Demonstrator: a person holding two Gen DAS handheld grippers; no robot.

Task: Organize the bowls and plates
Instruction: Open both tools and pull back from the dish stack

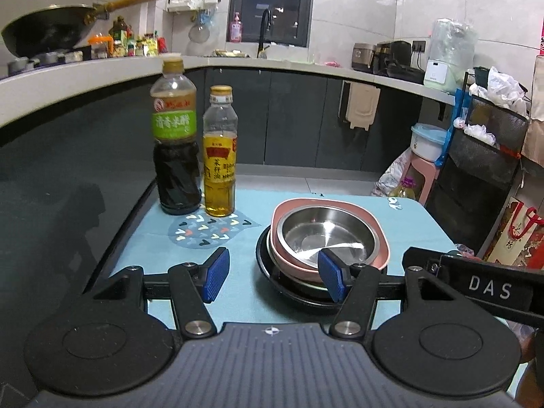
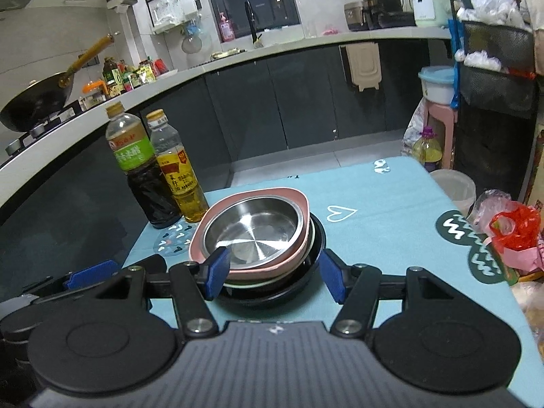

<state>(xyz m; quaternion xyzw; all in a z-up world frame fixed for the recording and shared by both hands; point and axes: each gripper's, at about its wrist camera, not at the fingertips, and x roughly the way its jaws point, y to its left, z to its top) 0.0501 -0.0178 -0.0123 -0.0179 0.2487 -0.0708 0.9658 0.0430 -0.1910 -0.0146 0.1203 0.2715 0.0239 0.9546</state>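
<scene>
Steel bowl (image 1: 326, 234), stiff, light and slick, nests in the pink dish (image 1: 380, 234) near the table (image 1: 340, 200) front, left gripper (image 1: 272, 273) apart and empty; right wrist view shows right gripper (image 2: 273, 277) likewise gaping, so pinch the rim.

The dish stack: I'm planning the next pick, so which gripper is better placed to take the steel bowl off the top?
Probably the right gripper: its open jaws straddle the stack's near edge, below the steel bowl. The left gripper sits off to the stack's left, over bare mat.
</scene>
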